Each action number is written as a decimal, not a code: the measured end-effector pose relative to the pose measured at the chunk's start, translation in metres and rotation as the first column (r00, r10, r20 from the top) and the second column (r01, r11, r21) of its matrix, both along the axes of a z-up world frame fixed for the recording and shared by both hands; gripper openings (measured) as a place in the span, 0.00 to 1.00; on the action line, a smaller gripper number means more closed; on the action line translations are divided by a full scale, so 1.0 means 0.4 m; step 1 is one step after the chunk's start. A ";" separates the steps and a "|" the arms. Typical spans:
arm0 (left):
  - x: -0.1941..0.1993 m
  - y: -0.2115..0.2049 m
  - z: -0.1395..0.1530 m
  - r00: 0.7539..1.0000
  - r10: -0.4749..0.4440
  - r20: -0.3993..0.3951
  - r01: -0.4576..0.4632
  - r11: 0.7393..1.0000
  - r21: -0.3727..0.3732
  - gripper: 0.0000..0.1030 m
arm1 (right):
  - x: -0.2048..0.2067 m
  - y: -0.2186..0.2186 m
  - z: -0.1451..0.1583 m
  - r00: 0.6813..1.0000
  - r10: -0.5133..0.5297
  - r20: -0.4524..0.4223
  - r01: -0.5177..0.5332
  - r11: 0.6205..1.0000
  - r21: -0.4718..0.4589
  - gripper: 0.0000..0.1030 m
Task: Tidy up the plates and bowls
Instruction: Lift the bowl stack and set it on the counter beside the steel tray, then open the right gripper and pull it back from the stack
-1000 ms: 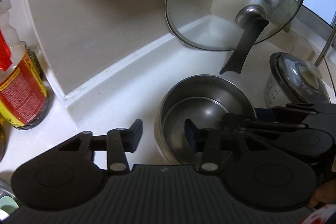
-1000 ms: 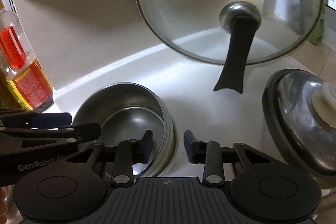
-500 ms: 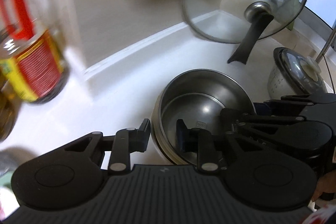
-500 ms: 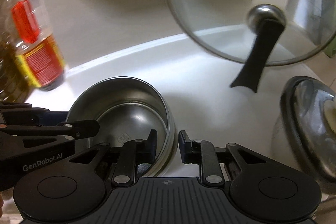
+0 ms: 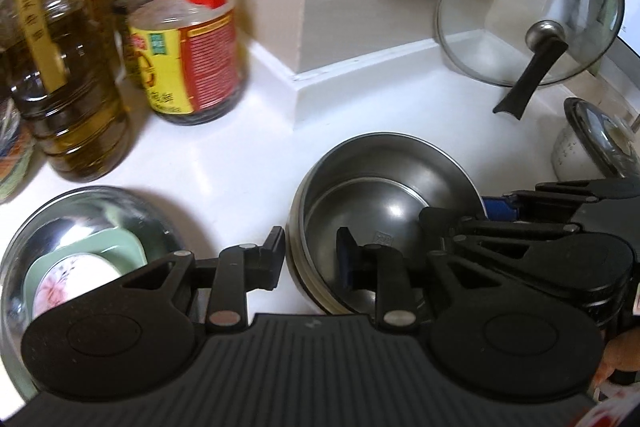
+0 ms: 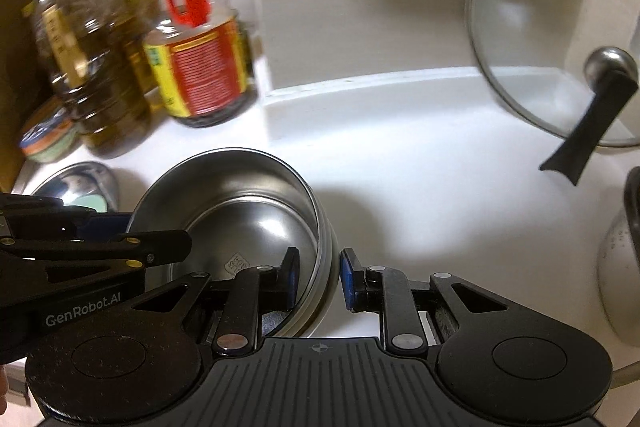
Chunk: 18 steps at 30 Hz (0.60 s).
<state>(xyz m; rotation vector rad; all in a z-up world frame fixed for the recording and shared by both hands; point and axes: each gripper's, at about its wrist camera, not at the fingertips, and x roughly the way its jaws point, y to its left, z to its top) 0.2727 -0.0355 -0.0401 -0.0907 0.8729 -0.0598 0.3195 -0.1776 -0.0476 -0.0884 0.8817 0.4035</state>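
A stack of steel bowls [image 5: 384,203] [image 6: 248,211] is held above the white counter [image 5: 224,163]. My left gripper [image 5: 310,255] is shut on the stack's left rim, one finger inside and one outside. My right gripper [image 6: 318,273] is shut on the right rim the same way. A larger steel bowl [image 5: 100,219] sits at the lower left with a green dish [image 5: 120,247] and a flowered white dish [image 5: 72,283] inside; it also shows in the right wrist view [image 6: 76,183].
Oil bottles [image 5: 60,67] and a red-labelled bottle [image 5: 192,47] stand at the back left. A glass lid [image 5: 528,7] leans in the back right corner. A lidded pot [image 5: 592,143] stands at the right. A wall corner [image 5: 312,27] juts out behind.
Both grippers have closed on the bowl stack's rims and carried it back and to the left, away from the glass lid. The bottles and the larger steel bowl have come into view.
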 end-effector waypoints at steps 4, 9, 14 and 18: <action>-0.011 0.009 0.000 1.000 0.010 0.002 -0.010 1.000 -0.014 0.24 | -0.007 0.015 -0.001 1.000 0.004 0.002 -0.004 1.000 -0.004 0.22; -0.035 0.017 0.028 0.999 0.030 0.027 -0.030 0.999 -0.013 0.31 | -0.022 -0.003 0.012 1.000 -0.001 0.010 0.000 0.999 0.036 0.33; -0.109 0.040 0.077 0.995 0.061 0.078 -0.061 0.998 -0.011 0.41 | -0.084 -0.047 0.058 0.998 -0.028 0.057 0.021 0.993 0.115 0.63; -0.199 0.055 0.094 0.992 0.081 0.096 -0.082 0.997 0.009 0.58 | -0.151 -0.076 0.063 0.999 -0.037 0.028 0.032 0.985 0.167 0.65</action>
